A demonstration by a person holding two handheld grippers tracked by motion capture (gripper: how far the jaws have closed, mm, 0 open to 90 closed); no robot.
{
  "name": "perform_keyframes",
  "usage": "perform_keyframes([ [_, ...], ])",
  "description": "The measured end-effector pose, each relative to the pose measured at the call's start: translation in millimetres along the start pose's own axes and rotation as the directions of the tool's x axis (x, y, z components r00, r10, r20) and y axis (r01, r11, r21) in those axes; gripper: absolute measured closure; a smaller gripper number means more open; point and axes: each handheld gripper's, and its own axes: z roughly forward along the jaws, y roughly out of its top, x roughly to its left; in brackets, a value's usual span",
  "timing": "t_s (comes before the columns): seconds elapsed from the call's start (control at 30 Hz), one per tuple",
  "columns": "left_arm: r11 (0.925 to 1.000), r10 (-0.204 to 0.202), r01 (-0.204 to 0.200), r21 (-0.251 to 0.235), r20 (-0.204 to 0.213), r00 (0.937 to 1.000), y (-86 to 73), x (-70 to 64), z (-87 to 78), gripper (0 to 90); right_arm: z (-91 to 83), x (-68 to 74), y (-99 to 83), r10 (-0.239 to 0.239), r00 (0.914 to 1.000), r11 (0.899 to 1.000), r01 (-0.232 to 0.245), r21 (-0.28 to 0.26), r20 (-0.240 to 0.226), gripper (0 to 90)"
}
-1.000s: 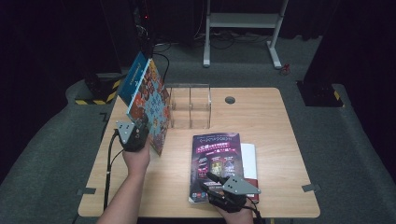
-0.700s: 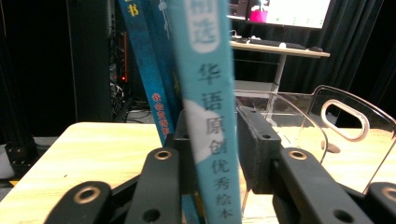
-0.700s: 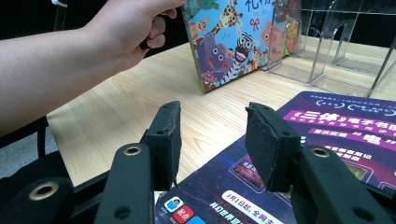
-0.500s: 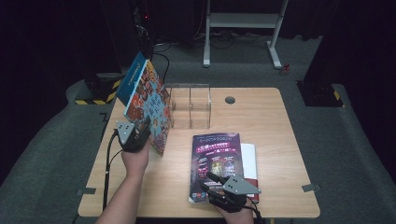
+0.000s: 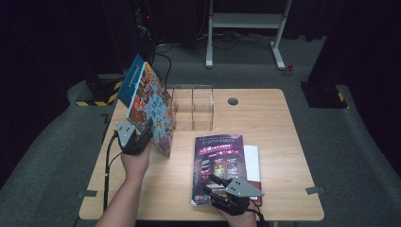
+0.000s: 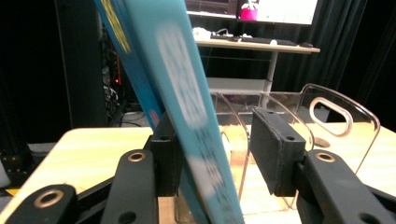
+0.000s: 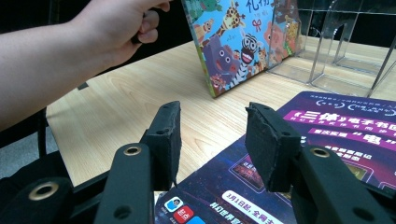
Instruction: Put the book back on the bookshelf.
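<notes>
— Teal-spined, that picture book (image 5: 150,109): where is it at this moment?

— On the left half of the desk (image 5: 274,137), tilted on its lower edge and leaning left, just left of the clear acrylic rack (image 5: 193,108). The left gripper (image 5: 137,137) has the book between its jaws near the bottom. In the left gripper view one pad touches the cover while the other stands off, so I cannot tell whether the pinch is firm.

— And the right gripper (image 5: 218,185)?

— Spread, hovering low over the near end of the purple book (image 5: 218,163), which lies flat atop a white one (image 5: 252,161).

— Which step is this, then?

— Likely carrying the picture book to the rack. Next calls for standing it upright, moving it right, and lowering it into a slot between the dividers without nudging the rack.
</notes>
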Motion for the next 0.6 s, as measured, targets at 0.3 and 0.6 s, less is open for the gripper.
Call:
perform_keyframes([
  [0.3, 0.9993, 0.002, -0.003, -0.036, -0.027, 0.9996, 17.1, 11.5, -13.0, 58.7, 1.4, 0.6, -0.4, -0.002, 1.0, 1.0, 0.002, 0.002, -0.009, 55.5],
  [0.6, 0.9997, 0.006, -0.006, -0.022, 0.01, 0.9999, 15.5, 17.2, -26.2, 53.2, 2.0, 0.7, -0.7, -0.003, 1.0, 1.0, 0.003, 0.005, -0.008, 55.5],
])
